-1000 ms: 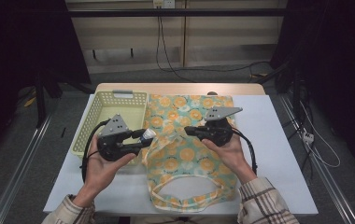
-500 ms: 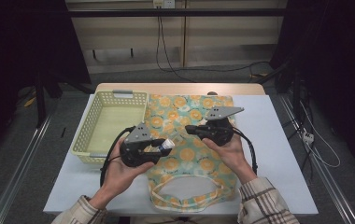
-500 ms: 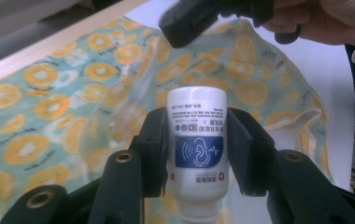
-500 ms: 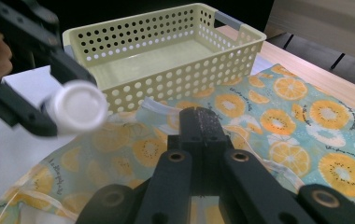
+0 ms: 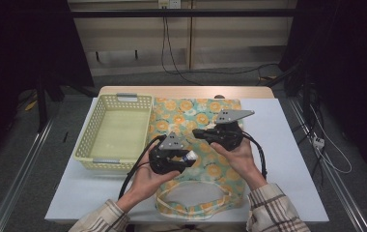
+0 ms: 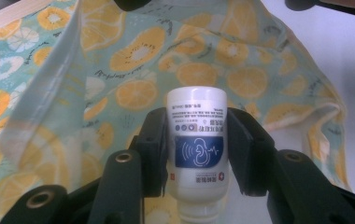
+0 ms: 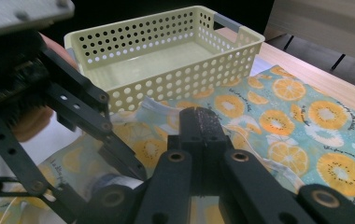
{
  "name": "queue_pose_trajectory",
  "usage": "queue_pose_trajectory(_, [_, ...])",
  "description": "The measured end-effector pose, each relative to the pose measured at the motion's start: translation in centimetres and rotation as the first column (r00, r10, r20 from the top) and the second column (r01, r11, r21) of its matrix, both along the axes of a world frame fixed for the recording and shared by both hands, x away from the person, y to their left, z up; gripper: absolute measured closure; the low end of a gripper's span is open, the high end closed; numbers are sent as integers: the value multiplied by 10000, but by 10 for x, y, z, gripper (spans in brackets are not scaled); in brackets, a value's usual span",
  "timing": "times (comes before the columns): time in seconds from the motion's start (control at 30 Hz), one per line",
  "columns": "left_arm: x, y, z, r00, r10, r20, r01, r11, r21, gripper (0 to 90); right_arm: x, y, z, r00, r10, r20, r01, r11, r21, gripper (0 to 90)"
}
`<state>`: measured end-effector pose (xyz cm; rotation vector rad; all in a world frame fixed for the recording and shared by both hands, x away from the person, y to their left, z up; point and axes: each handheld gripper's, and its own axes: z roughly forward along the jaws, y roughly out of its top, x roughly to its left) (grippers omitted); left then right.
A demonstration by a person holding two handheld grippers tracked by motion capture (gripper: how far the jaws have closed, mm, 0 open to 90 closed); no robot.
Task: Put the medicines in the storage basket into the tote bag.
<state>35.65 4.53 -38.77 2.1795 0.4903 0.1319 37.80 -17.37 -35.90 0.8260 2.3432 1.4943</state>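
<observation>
So the left gripper sits a bit left of centre in the high view, low over the fruit-print tote bag; its jaws are clamped on a small white bottle with a blue label; in the left gripper view you can see the bottle dead centre, cap end pointing away from the camera, one black pad pressed on each side of it, the orange-slice fabric spread out behind it. In the high view the bottle pokes out of the jaws toward the right, just above the bag's middle part, near the right gripper.

The right gripper is right of centre in the high view, pointing left; its jaws are fully closed, and in the right gripper view they meet flat together at centre frame with a fold of the bag's cloth lifted around them; looks like it's pinching the fabric, but I can't tell for sure.

The yellow perforated basket sits left of the bag, touching its edge; in the right gripper view it fills the upper middle; the bag's pale handles loop near the bottom edge of the high view, on the white table.
</observation>
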Motion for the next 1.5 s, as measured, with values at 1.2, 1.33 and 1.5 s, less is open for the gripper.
queue_pose_trajectory(1.2, [51,-31,-56,9959,841,-346,-816,9943,687,603,4,-11,-7,9993,-286,-240,285,9996,-68,900])
queue_pose_trajectory(1.33, [50,-35,-61,9950,949,-305,-906,9885,1209,601,5,-13,-8,9992,-303,-279,302,9995,-57,900])
queue_pose_trajectory(1.5, [51,-33,-61,9946,908,-497,-860,9922,905,560,4,-12,-9,9991,-321,-267,320,9995,-67,900])
